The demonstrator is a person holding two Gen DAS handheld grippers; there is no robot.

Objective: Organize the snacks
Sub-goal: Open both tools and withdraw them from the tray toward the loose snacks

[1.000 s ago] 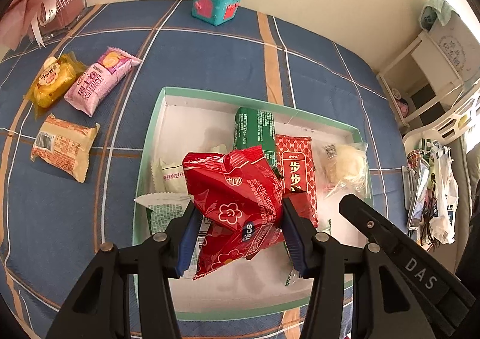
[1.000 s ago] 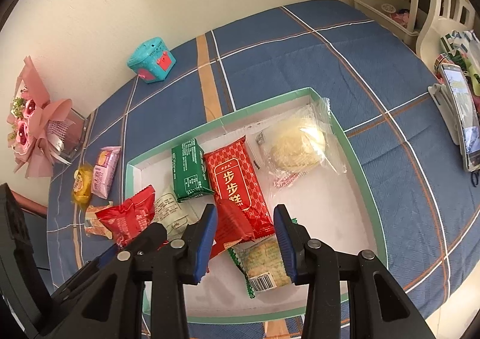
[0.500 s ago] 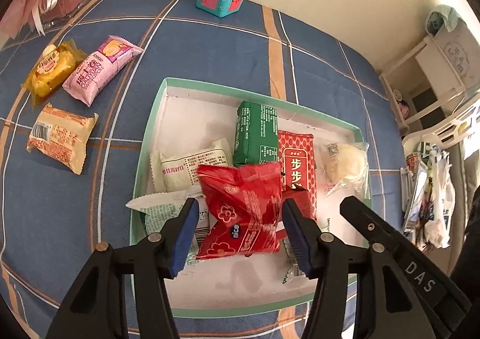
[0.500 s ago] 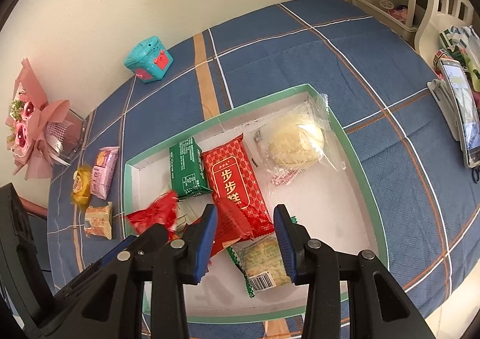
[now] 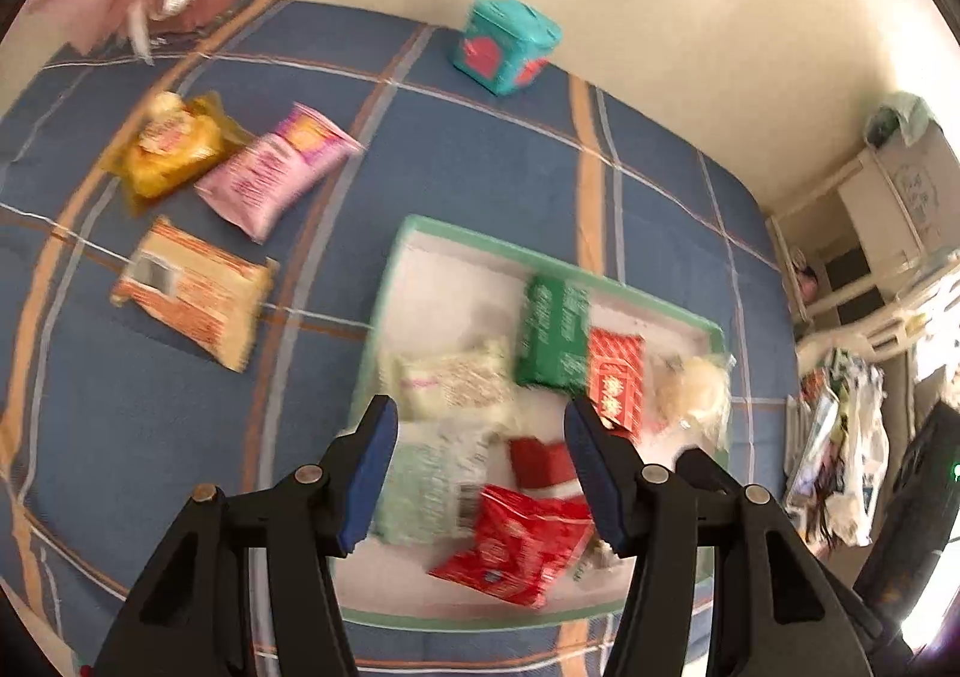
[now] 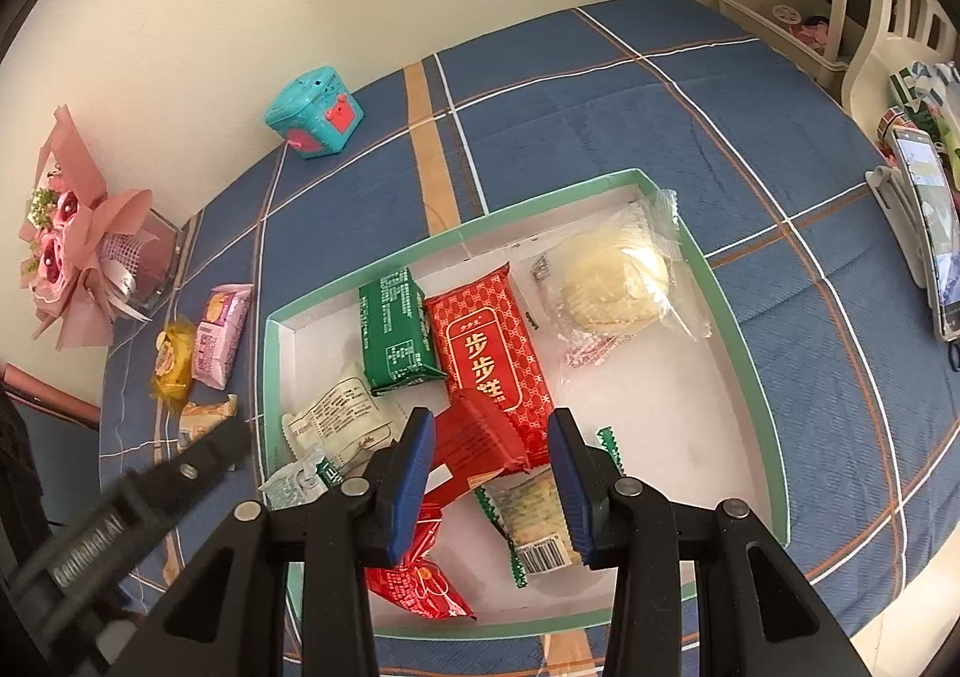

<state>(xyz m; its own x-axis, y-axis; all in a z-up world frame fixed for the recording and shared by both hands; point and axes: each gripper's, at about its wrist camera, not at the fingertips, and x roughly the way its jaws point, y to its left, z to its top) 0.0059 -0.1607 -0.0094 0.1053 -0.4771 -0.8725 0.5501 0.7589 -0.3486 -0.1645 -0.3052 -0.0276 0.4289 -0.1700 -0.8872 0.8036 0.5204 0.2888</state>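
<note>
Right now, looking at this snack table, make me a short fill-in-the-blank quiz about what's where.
1. The crumpled red packet lies inside the ____ with the green rim.
2. The number of snack packets left on the cloth outside it is ____.
3. The jaws of the left gripper hold ____.
4. The teal box stands against the ____.

Missing words: tray; three; nothing; wall

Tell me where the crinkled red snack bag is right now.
The crinkled red snack bag lies inside the box at its near edge, below the open left gripper; in the right wrist view it sits lower left.
</note>
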